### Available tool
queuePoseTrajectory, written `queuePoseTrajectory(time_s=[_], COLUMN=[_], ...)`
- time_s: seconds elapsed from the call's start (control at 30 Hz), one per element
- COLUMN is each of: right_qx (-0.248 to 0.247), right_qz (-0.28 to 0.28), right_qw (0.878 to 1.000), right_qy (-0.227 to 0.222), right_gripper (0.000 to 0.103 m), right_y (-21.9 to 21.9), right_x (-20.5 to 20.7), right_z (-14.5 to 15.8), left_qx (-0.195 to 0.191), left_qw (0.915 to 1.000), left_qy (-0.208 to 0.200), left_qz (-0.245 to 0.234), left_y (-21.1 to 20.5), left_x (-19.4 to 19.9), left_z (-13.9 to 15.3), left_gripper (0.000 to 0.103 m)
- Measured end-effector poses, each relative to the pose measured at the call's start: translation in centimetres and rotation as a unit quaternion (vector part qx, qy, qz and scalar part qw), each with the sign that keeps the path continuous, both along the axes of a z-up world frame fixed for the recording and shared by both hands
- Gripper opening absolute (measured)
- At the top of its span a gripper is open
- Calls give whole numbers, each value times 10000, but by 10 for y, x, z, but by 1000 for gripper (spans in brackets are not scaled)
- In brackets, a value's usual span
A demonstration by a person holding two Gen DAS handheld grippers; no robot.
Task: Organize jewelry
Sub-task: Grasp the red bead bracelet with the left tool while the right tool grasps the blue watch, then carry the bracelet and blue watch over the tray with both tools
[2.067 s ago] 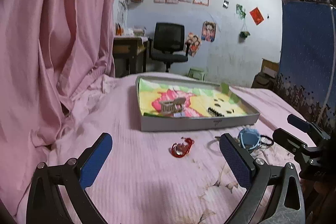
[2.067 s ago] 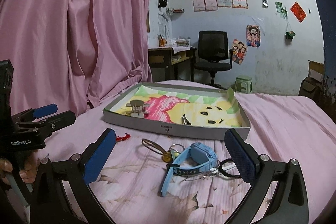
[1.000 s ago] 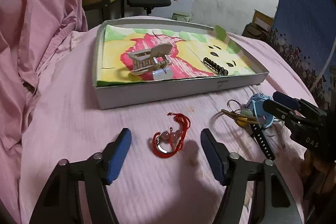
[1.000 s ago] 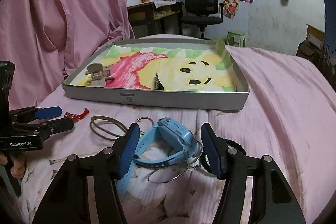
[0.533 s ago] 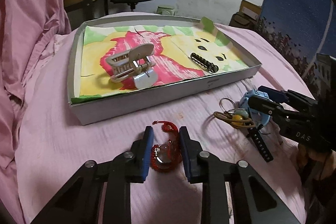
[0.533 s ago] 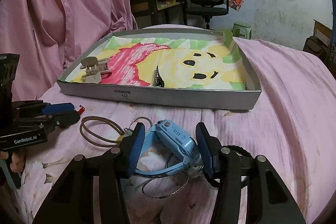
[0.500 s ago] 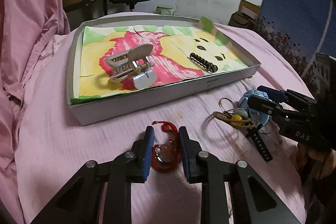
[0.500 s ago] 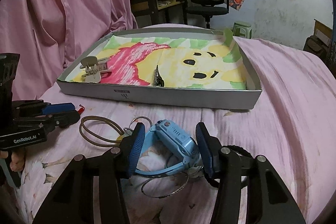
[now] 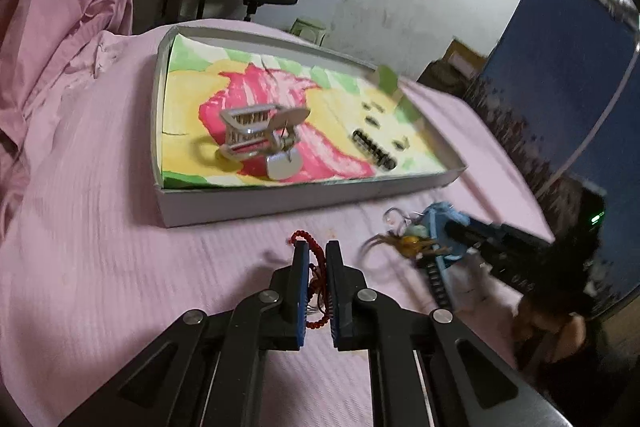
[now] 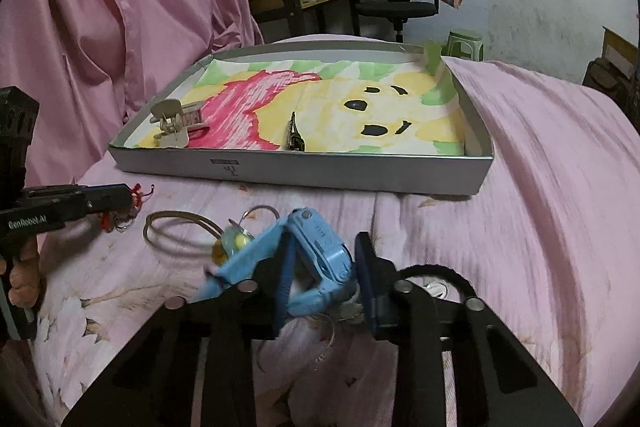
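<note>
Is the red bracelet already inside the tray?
No, the red bracelet is pinched in the left gripper over the pink sheet, short of the tray.

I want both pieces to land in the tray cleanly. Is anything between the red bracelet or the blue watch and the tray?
Nothing visible blocks either. The red bracelet sits in the left gripper, bare bedsheet ahead. The right gripper is closing around the blue watch. Only the tray front wall needs clearing.

A red bead bracelet is hanging pinched between blue fingers just above the pink bed. A blue watch is lying among rings before a grey tray, which is holding a hair clip and a dark bracelet.
</note>
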State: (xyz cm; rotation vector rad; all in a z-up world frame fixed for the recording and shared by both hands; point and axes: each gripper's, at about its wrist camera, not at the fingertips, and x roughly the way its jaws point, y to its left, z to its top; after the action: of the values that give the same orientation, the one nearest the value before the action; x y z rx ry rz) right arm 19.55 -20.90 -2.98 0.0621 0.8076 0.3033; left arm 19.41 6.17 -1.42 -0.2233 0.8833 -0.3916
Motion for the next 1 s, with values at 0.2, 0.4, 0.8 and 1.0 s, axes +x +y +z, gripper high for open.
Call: queuePoseTrajectory(time_s=[0.2,0.4,0.8,1.0], right_qx=[178,367,657,548], right_qz=[-37,-145,-404,-774], right_qw=[9997,9976,9902,9893], right_qy=[-154,-561,-1160,-1107], right_gripper=[19,15,15,15], right_y=[-4,-11,-17,-12], right_x=[-7,-19,-2,38], right_z=[4,21,53,50], left_qx=[-351,-514,-192,159], left_qw=[9987,9966,9908,9936], left_qy=[-356,-641,-1321,-1089], left_qz=[-28,42,224,247], left_y=[3,2,-27,-49], left_x=[-9,-6,30,58], left_z=[18,32,52,37], left_gripper=[8,8,8,8])
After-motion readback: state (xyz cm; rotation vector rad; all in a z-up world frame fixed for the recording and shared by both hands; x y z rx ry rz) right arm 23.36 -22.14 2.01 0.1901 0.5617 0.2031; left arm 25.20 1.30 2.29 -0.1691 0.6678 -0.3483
